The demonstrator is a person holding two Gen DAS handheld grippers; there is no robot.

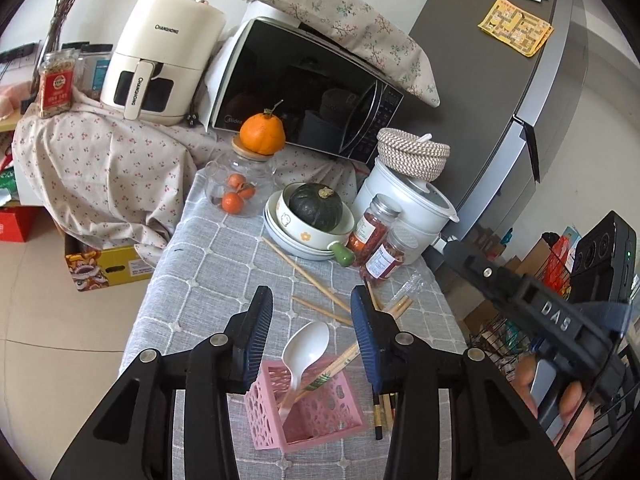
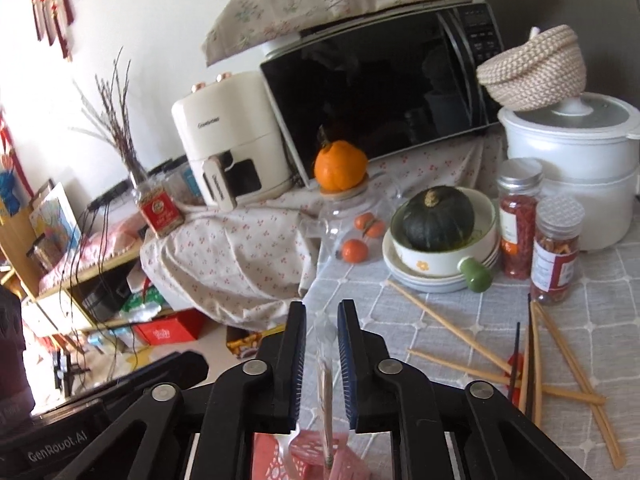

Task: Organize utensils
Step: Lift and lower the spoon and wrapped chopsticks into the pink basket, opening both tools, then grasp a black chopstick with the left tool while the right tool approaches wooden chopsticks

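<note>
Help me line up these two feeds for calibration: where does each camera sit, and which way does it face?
Left wrist: on the left gripper, angled down over the table at the pink holder with a spoon; its open fingers, the right gripper's body and hand show.
Right wrist: on the right gripper, low above the holder, facing the microwave; its fingers flank a wrapped chopstick.
Shared: holder, squash, loose chopsticks.

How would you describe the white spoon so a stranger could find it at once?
Start at the grey checked tablecloth and find the pink cut-out holder near its front edge. The white spoon stands in it beside wooden chopsticks; it alone is white plastic with a broad bowl.
</note>
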